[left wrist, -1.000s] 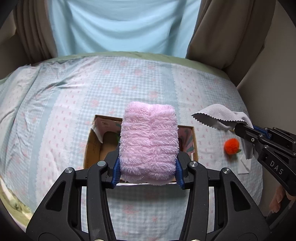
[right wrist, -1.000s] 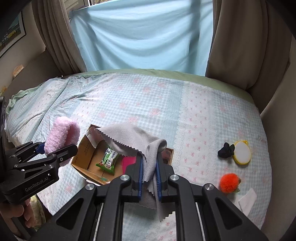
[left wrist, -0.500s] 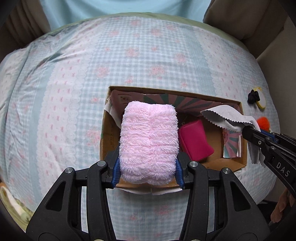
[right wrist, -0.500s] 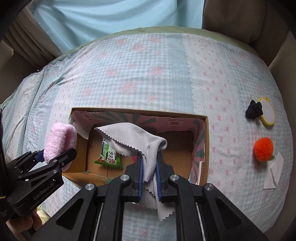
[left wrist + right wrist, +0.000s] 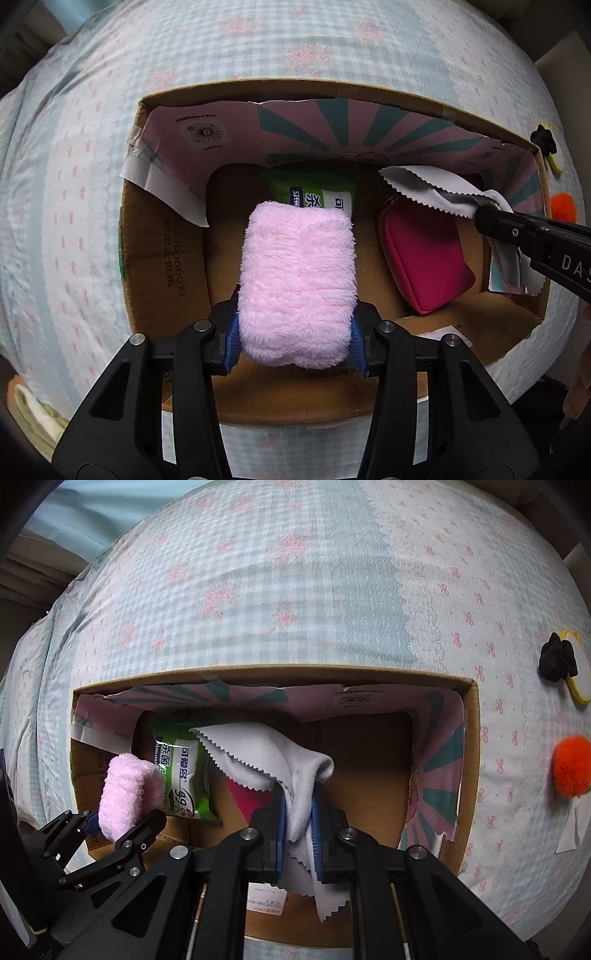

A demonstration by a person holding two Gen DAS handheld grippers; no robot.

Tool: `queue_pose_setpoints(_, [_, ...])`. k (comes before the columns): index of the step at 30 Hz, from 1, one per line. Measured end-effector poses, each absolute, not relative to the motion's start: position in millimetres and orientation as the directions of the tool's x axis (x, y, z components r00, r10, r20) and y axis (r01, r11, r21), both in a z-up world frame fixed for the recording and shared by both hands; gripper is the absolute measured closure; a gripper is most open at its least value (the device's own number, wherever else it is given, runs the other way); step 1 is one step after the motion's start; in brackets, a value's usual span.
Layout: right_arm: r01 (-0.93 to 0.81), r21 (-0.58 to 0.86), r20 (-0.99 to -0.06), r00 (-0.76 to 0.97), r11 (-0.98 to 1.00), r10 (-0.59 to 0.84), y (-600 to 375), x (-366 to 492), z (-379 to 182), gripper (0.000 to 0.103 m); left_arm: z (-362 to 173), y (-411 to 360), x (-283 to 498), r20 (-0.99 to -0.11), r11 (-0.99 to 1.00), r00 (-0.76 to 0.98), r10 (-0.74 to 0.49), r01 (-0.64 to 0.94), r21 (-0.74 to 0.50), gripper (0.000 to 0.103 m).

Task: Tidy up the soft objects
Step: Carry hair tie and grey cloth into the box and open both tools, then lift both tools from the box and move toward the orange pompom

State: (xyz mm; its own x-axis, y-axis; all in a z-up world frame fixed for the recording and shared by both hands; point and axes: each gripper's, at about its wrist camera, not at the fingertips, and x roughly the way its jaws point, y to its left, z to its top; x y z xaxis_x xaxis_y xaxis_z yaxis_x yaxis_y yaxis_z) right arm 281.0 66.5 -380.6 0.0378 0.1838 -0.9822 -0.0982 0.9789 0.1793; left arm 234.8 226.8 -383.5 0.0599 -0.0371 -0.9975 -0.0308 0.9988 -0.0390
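While both grippers are hanging over an open cardboard box [image 5: 162,266] on a checked bedspread [image 5: 295,590], the step in hand appears to be dropping two soft items into it.

The left gripper [image 5: 293,338] is squeezing a fluffy pink roll [image 5: 297,288] between its blue pads, jaws spread only as wide as the roll. The roll is sticking forward out of the fingers, over the box's middle floor. Beneath and beyond it, a green wipes pack [image 5: 317,194] is lying against the far wall.

The right gripper [image 5: 298,834] is pinching a grey cloth [image 5: 266,755] with a zigzag edge, jaws nearly closed on the bunched fabric. The cloth is draping forward over the fingertips and trailing below them. It is hanging above a magenta pouch [image 5: 424,258] that is resting on the box floor, right of centre.

Next, each gripper probably needs to lower a little and open so its item falls inside. The roll has bare floor below it, between pack and pouch. The cloth seems likely to land on the pouch unless it is shifted towards the bare right end.

Outside the box, to its right on the bedspread, an orange pompom [image 5: 571,767] and a black scrunchie [image 5: 557,658] are lying well apart from both grippers, apparently waiting to be tidied.
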Motion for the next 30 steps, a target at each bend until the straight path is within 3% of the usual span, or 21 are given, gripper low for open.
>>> queue_pose_setpoints(2, [-0.078, 0.198, -0.98, 0.009, 0.977, 0.199, 64, 286, -385, 0.092, -386, 228, 237, -0.998, 0.999, 0.044, -0.037, -0.023, -0.038, 0.058])
queue_pose_setpoints(3, [-0.067, 0.204, -0.979, -0.002, 0.977, 0.204, 62, 288, -386, 0.092, -387, 228, 239, -0.999, 0.999, 0.036, -0.037, -0.019, -0.038, 0.042])
queue_pose_setpoints(4, [-0.058, 0.21, -0.978, -0.007, 0.976, 0.21, 60, 290, -387, 0.084, -388, 229, 239, -0.999, 0.999, 0.029, -0.045, -0.015, -0.045, 0.027])
queue_pose_setpoints(5, [-0.048, 0.218, -0.976, -0.01, 0.975, 0.218, 58, 292, -388, 0.056, -389, 230, 240, -0.999, 0.999, 0.023, -0.049, -0.012, -0.049, 0.0])
queue_pose_setpoints(6, [-0.036, 0.232, -0.973, -0.008, 0.972, 0.231, 56, 293, -389, 0.034, -390, 231, 240, -0.999, 0.999, 0.024, -0.048, -0.012, -0.048, 0.0])
queue_pose_setpoints(7, [-0.027, 0.247, -0.969, -0.007, 0.969, 0.246, 54, 294, -389, 0.0, -388, 231, 239, -0.998, 0.998, 0.039, -0.054, -0.012, -0.054, 0.0])
queue_pose_setpoints(23, [-0.04, 0.23, -0.972, 0.036, 0.972, 0.232, 44, 282, -374, 0.0, -374, 221, 234, -0.996, 0.998, 0.074, -0.055, 0.04, -0.052, 0.0])
queue_pose_setpoints(30, [-0.061, 0.239, -0.964, 0.108, 0.969, 0.245, 40, 264, -336, 0.0, -344, 223, 216, -0.991, 0.998, 0.121, -0.056, 0.025, -0.053, 0.0])
